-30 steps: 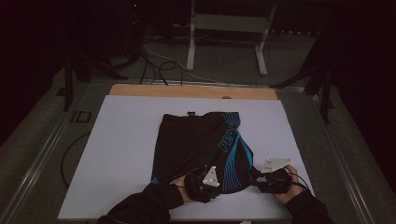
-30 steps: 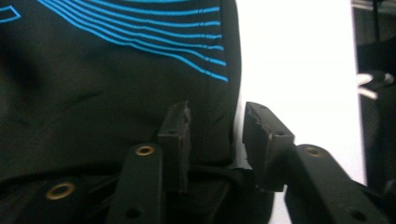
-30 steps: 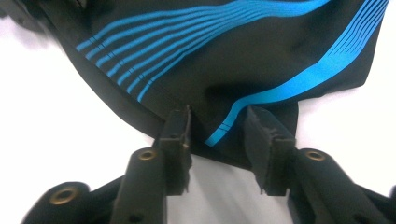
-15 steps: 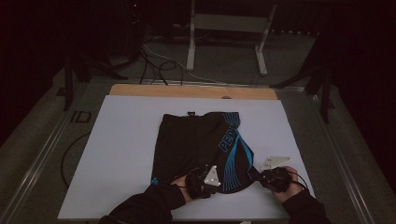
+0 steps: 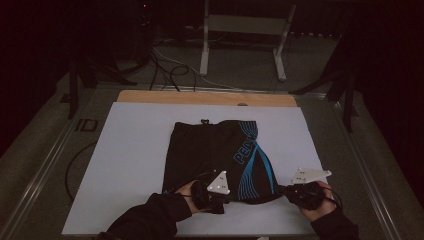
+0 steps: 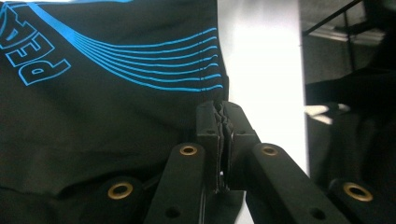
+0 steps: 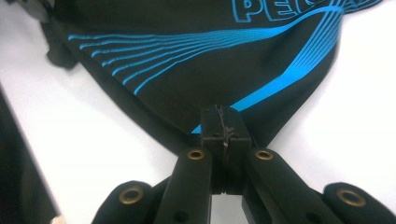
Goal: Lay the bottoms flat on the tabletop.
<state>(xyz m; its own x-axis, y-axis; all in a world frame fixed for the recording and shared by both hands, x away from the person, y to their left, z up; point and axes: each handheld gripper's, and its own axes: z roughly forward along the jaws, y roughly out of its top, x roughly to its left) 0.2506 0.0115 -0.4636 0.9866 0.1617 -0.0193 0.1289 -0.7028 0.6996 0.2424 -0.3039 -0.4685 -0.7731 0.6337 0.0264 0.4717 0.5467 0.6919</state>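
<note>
White tabletop (image 5: 130, 165) bears black shorts (image 5: 210, 150) lying flat; left gripper (image 6: 223, 116) and right gripper (image 7: 223, 122) each pinch the near hem; folding seems barely begun.

One pair of black swim shorts (image 5: 220, 155) with blue stripes lies on one white table mat (image 5: 130, 165), with two handheld grippers, left (image 5: 214, 192) and right (image 5: 295, 192).
</note>
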